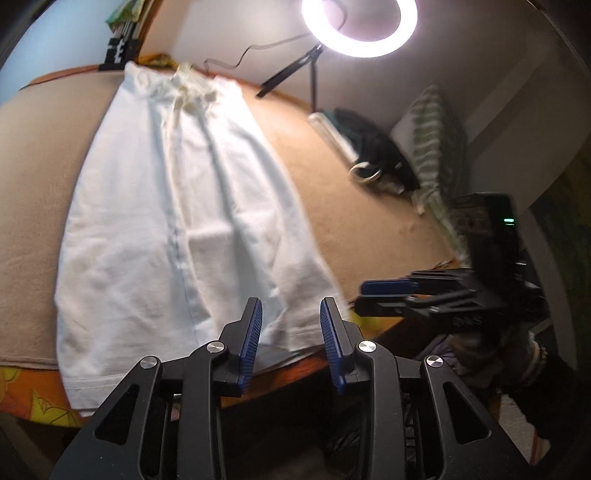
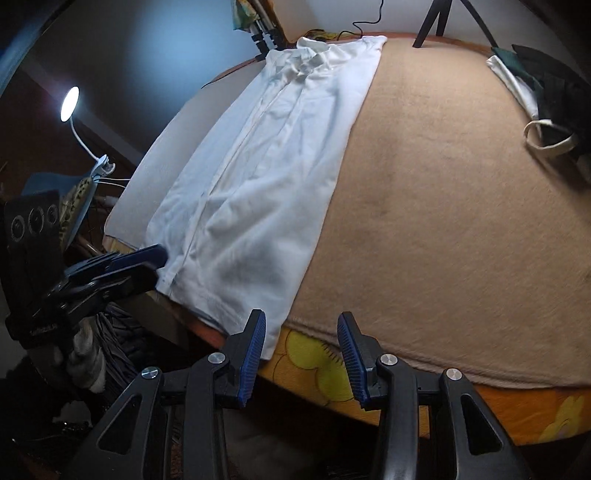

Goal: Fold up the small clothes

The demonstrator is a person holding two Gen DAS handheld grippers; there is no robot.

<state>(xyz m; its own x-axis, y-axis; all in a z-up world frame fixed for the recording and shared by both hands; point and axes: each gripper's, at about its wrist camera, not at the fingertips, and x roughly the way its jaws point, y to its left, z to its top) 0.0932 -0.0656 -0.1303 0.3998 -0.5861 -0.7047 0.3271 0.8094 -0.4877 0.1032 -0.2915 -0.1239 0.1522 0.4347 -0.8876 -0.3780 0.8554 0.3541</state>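
The left gripper (image 1: 291, 317) hovers low over the near hem of the white shirt (image 1: 177, 221), its ribbed blue pads (image 1: 251, 343) spread apart and holding nothing. The right gripper (image 2: 301, 332) is poised at the near edge of the surface (image 2: 443, 221), just beside the shirt's near right corner, jaws likewise parted and empty. The shirt (soft knit, folded into a long narrow panel, collar at the far end) lies flat on the fuzzy tan blanket covering the surface. A glowing ring light (image 1: 360, 26) stands at the far side; a dark bag (image 2: 554, 96) with a pale looped handle rests at the far right.
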